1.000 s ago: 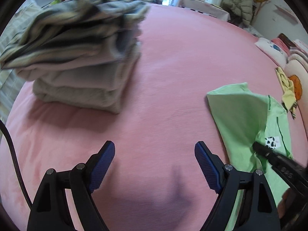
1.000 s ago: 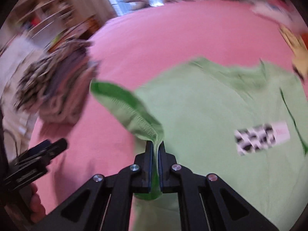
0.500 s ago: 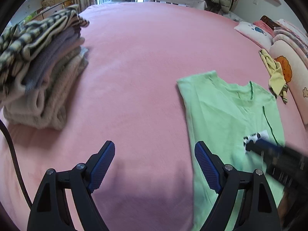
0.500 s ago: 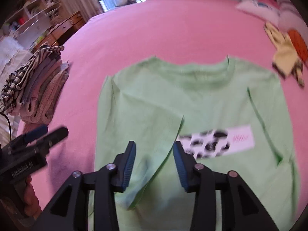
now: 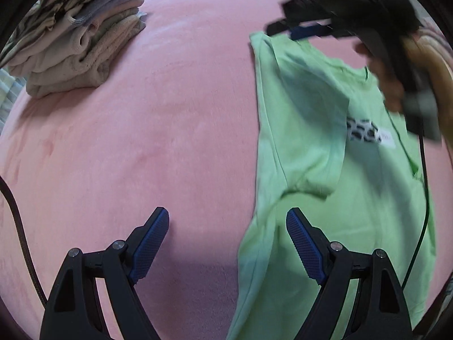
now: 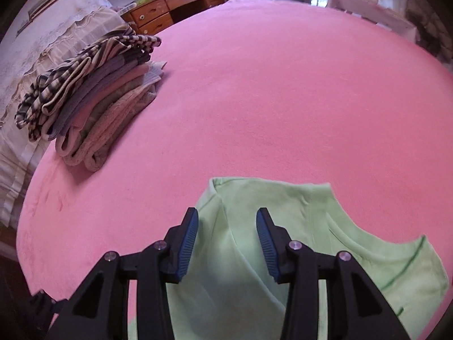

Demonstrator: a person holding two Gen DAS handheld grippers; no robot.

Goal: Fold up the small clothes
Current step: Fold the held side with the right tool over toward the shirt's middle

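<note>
Pink bed (image 6: 283, 99), with a stack (image 6: 93, 99) of folded clothes at its left edge: part of the task looks done. Green shirt (image 5: 325, 170) lies flat near the bed's near edge, one sleeve (image 5: 311, 141) folded inward; the remaining folds are left. Left gripper (image 5: 228, 243) stands wide apart at the shirt's side edge; right gripper (image 6: 226, 243) is parted over the shoulder, gripping nothing.

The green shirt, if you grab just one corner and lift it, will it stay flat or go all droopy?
Probably droopy. The green shirt looks thin and soft: its sleeve already lies folded over the body in a loose flap, and its edges ripple on the pink blanket. It likely weighs very little, so a pinched corner would lift easily while the rest hangs and drags.
</note>
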